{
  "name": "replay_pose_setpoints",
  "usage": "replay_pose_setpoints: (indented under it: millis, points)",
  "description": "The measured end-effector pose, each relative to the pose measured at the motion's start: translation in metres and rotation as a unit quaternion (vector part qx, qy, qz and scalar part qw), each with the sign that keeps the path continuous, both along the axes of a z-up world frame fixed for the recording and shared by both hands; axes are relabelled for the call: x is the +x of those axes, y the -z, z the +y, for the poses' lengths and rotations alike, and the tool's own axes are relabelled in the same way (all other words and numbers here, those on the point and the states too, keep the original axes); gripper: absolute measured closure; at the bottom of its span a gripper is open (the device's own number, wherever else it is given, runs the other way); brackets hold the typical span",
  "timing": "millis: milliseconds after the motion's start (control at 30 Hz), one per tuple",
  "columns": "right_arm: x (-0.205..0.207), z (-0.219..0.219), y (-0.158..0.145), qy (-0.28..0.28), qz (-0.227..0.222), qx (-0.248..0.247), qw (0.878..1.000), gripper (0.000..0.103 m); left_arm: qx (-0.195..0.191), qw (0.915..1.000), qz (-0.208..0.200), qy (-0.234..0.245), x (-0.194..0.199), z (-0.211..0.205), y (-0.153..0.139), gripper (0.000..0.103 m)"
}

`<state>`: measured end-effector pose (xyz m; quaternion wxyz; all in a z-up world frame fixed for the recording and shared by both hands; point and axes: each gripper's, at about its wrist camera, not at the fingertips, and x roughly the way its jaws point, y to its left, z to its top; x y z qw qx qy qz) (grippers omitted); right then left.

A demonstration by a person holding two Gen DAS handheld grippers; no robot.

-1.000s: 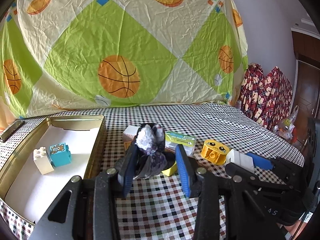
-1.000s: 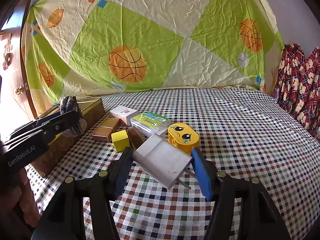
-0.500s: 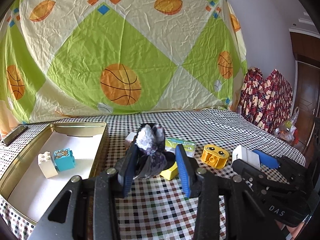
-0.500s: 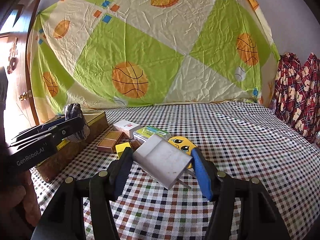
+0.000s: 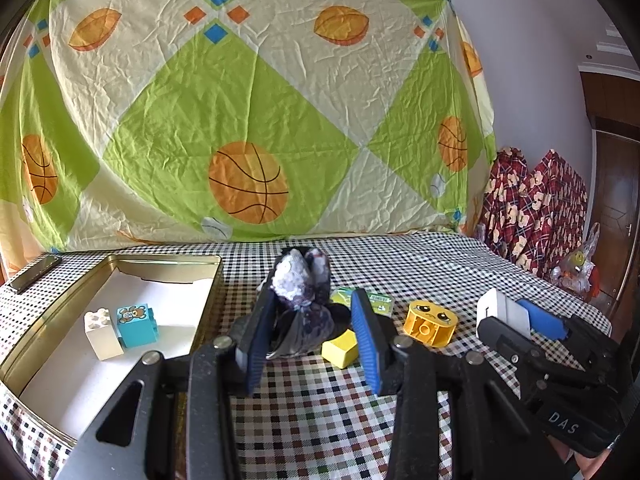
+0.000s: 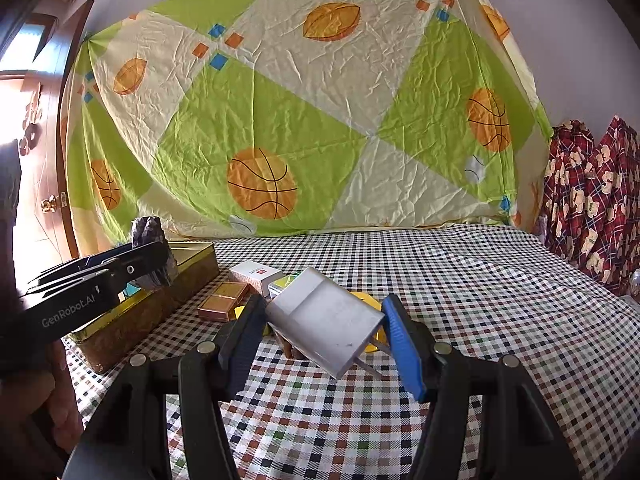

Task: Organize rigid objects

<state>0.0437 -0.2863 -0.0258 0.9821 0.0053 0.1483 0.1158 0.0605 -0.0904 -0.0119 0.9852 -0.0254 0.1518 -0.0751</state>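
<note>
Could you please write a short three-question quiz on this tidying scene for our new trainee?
1. True or false: the gold tin already holds two toy blocks.
2. What does the right gripper hold? A) white charger B) yellow cube C) green box
3. Which gripper grips the dark purple rock?

Key: 1 true, the white block and the teal bear block. 2 A. 3 the left gripper.
</note>
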Motion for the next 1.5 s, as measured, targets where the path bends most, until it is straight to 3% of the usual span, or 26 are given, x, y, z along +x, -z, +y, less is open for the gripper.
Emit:
replay_pose_setpoints:
  millis: [1500]
  points:
    - [-0.033, 0.005, -0.001, 0.024, -0.092, -0.008, 0.995, 0.041, -0.022, 0.9987, -0.044, -0.016, -0.021, 0.012, -0.005, 0.065]
